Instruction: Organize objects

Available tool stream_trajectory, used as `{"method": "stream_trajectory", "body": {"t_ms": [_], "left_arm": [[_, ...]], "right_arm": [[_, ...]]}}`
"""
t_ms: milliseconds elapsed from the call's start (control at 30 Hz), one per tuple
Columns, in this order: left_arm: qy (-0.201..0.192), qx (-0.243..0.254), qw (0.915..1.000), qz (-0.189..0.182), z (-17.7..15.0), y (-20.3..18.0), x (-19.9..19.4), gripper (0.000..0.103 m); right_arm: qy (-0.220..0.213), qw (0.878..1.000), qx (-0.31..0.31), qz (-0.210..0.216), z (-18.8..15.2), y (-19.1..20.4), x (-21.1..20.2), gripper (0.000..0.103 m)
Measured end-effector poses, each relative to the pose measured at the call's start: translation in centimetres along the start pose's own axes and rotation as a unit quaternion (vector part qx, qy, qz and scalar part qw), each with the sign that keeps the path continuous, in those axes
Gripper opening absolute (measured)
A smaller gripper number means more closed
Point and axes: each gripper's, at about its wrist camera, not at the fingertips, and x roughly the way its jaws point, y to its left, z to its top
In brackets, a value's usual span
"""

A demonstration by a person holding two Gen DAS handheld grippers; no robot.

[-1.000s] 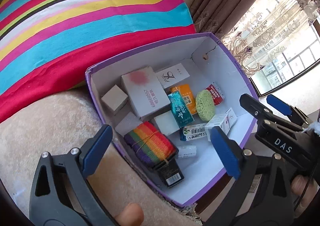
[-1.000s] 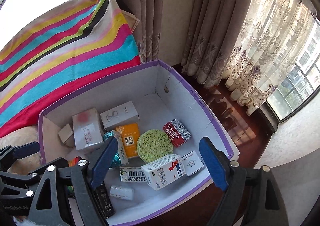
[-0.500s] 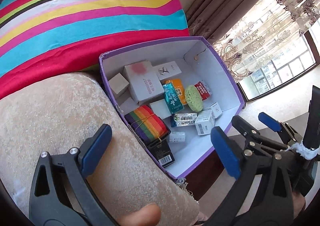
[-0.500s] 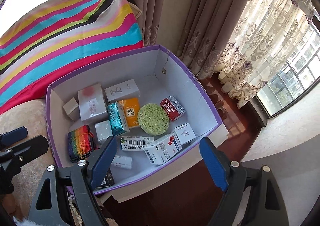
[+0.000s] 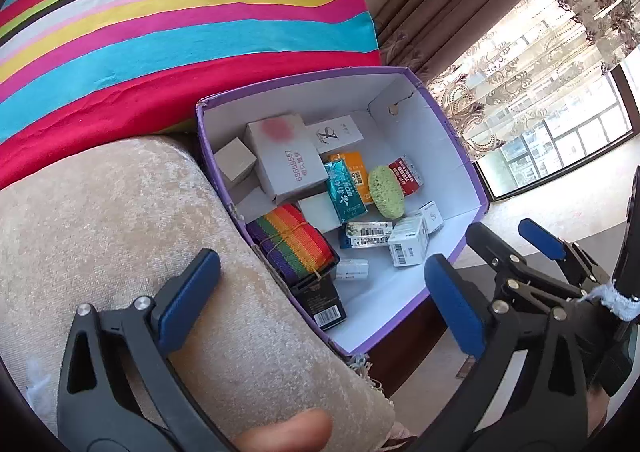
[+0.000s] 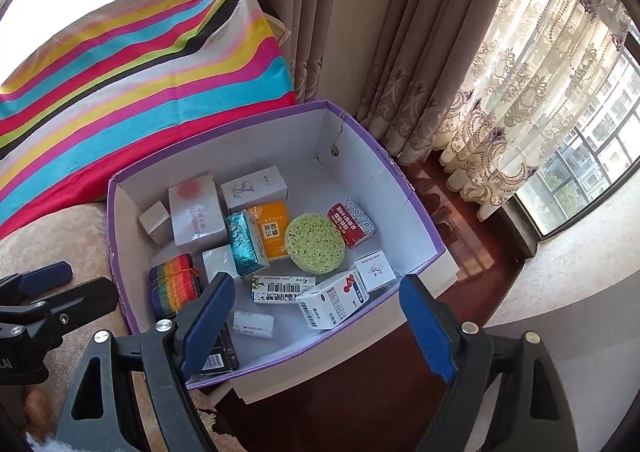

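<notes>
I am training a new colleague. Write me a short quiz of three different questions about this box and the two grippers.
1. True or false: the left gripper holds the green sponge.
2. Which lies nearest the sponge? A) red packet B) rainbow strap C) grey cube box
3. Fill in: the purple box rests partly on a beige ____.

Key: 1 false, both jaws stand open and empty; 2 A; 3 cushion.

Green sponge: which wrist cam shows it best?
Right wrist. The green sponge lies face-on there, its round porous top fully visible mid-box. The left wrist view shows the sponge obliquely, narrowed to an oval, though unobstructed.
</notes>
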Motion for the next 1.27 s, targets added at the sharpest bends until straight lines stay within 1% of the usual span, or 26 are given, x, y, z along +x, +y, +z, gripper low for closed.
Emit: {"method": "stream_trajectory", "body": {"t_ms": [433,1267], "left_arm": [[0.003,-0.006,0.9999,0.013,0.2,-0.1,0.4,0.102],[-0.002,-0.004,0.9997,0.026,0.1,-0.3,0.5,0.102]], "right_arm": [[0.010,1.000,0.006,0.000,0.2,-0.6,1.3,0.085],[0.014,1.000,0.012,0.003,0.1,-1.2,1.8,0.085]]}}
